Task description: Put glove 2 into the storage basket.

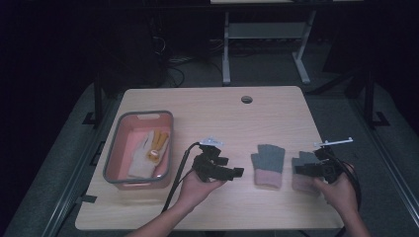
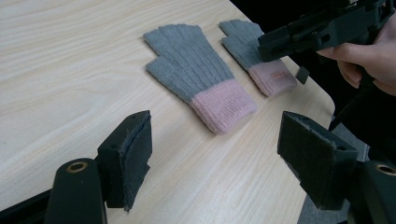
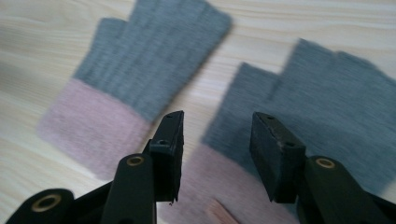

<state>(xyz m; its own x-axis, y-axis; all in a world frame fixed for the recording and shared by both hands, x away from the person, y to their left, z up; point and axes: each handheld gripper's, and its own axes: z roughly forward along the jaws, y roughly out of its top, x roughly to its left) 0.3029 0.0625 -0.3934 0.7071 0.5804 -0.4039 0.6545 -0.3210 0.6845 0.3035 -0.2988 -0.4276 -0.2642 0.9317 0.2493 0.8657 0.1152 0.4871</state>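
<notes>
Two grey gloves with pink cuffs lie flat side by side on the table (image 1: 207,106), and the right gripper (image 1: 302,169) hangs right over the right glove (image 1: 302,170), jaws partway apart above its cuff with nothing pinched between them. The left glove (image 1: 267,165) sits just off to its side, untouched. The left gripper (image 1: 236,172) is near that one, jaws spread wide and empty, with the pink bin (image 1: 116,148) off to the far left.
</notes>
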